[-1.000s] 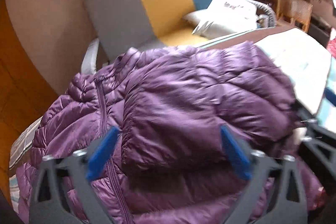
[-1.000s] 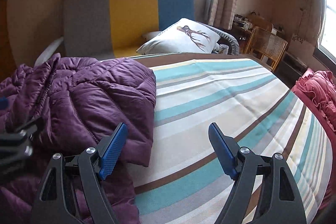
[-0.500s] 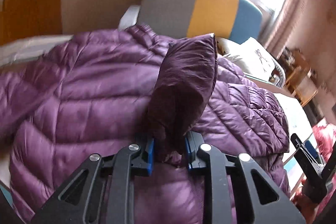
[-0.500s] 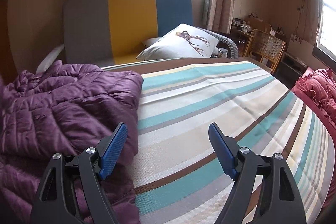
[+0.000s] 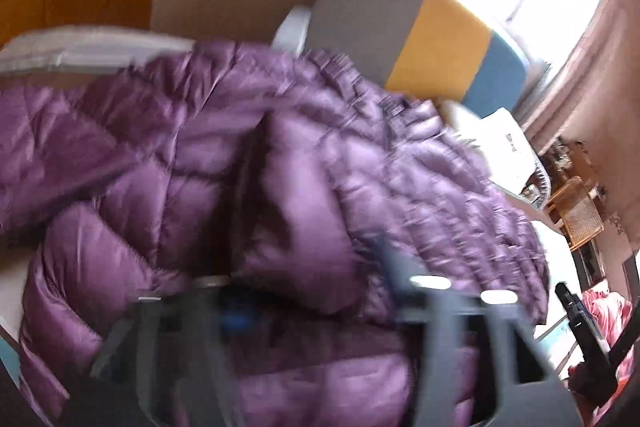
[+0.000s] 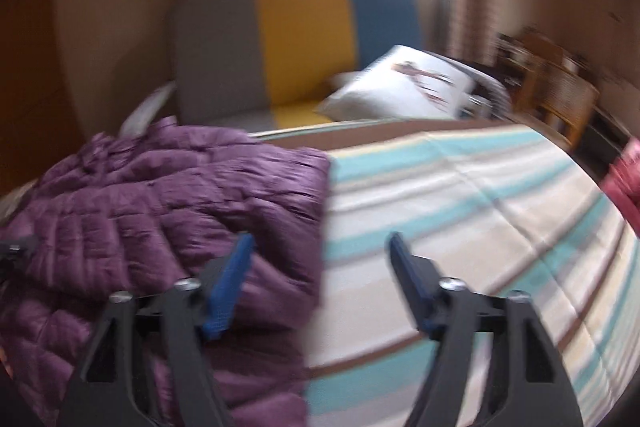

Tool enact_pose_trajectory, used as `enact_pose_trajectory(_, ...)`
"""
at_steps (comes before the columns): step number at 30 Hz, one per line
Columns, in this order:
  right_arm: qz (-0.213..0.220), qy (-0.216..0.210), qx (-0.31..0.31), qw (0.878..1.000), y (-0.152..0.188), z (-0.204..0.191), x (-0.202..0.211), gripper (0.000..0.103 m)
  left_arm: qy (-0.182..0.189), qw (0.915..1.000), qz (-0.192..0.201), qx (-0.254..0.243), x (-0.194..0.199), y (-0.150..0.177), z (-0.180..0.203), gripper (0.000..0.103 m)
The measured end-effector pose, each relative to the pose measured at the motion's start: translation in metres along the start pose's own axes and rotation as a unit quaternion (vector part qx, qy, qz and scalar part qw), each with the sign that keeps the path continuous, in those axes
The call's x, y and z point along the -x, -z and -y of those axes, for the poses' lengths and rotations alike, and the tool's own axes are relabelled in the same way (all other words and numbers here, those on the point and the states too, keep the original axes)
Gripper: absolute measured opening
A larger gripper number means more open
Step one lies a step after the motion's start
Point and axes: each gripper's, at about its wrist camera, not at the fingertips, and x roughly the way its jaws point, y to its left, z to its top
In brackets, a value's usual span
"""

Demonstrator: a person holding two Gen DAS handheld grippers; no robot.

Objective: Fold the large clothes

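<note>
A purple puffer jacket lies bunched on the left part of the striped bed. My left gripper is blurred low in the left wrist view. A thick fold of the jacket's sleeve stands between its fingers and fills the gap, while the jaws are opening. My right gripper hovers over the jacket's right edge, its jaws closing. Its left blue pad is over the fabric and its right one over the sheet, with nothing pinched. The right gripper's tip shows at the left view's right edge.
A grey, yellow and blue sofa with a white pillow stands beyond the bed under a window. A wooden chair is at the back right. A red cloth lies at the bed's right edge.
My left gripper closed on a fold of the jacket's sleeve, rolled and swept across the jacket; its jaws now stand wider. My right gripper's jaws have narrowed.
</note>
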Motion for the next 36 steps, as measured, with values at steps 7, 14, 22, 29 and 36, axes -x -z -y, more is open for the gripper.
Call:
enact_pose_trajectory(7,-0.086,-0.028,0.034,0.995,-0.001,-0.019,-0.048,0.019,0.038,0.9989,-0.005,-0.026,0.002,0.019,0.004,0.012)
enact_pose_trajectory(14,-0.09,-0.002,0.006,0.996,0.003,-0.009,-0.062,0.019,0.047,0.9985,-0.011,-0.027,-0.012,0.024,0.008,0.02)
enact_pose_trajectory(22,-0.064,-0.018,0.003,0.998,0.005,-0.004,-0.018,0.019,0.063,0.9978,-0.01,-0.015,-0.009,0.027,0.0,0.024)
enact_pose_trajectory(29,-0.095,-0.021,0.0,0.995,0.027,-0.003,-0.019,0.019,0.026,0.9989,0.017,-0.036,0.024,0.036,0.0,0.089)
enact_pose_trajectory(36,-0.09,0.0,0.021,0.996,0.03,-0.009,-0.02,0.019,0.023,0.9964,0.054,0.061,0.077,0.04,-0.066,0.089)
